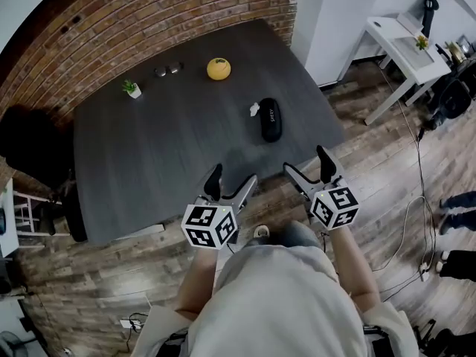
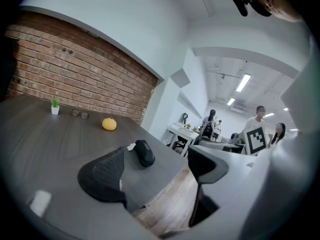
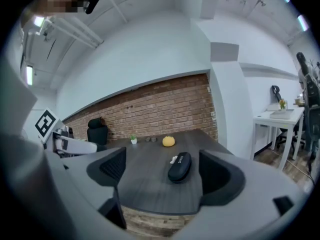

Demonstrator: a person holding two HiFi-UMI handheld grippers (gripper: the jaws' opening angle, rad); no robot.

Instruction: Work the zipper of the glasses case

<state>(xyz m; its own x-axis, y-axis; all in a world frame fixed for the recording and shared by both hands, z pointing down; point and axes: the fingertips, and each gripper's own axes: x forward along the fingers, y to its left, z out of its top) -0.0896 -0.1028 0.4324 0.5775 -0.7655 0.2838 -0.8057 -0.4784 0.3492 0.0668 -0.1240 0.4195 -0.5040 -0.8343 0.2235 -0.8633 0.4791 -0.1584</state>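
Grippers are nearest: we hold the left gripper (image 1: 232,181) and the right gripper (image 1: 309,165) side by side above the wood floor (image 1: 97,274), just off the near edge of the counter (image 1: 149,162).

In the left gripper view, the left fingers (image 2: 102,174) stand wide apart with nothing between them. Through the gap we see the counter edge and the floor.

In the right gripper view, the right fingers (image 3: 222,176) are likewise spread and empty, and they frame the counter top. Neither gripper touches anything.

Beyond the grippers, the black glasses case (image 1: 270,119) lies flat and closed on the right part of the counter. It is ahead of the right gripper and well apart from both grippers. Its long axis runs roughly away from us.

A small white tag (image 1: 254,109) lies just beside the left side of its far end. We cannot tell whether the tag is attached to the zipper.

Farther back, toward the far edge, three items stand in a loose row:
- an orange round object (image 1: 219,68)
- two small dark objects (image 1: 167,70)
- a small potted plant (image 1: 132,88) in a white pot

A brick wall (image 1: 149,13) runs behind the counter. A white desk (image 1: 405,50) stands far right.
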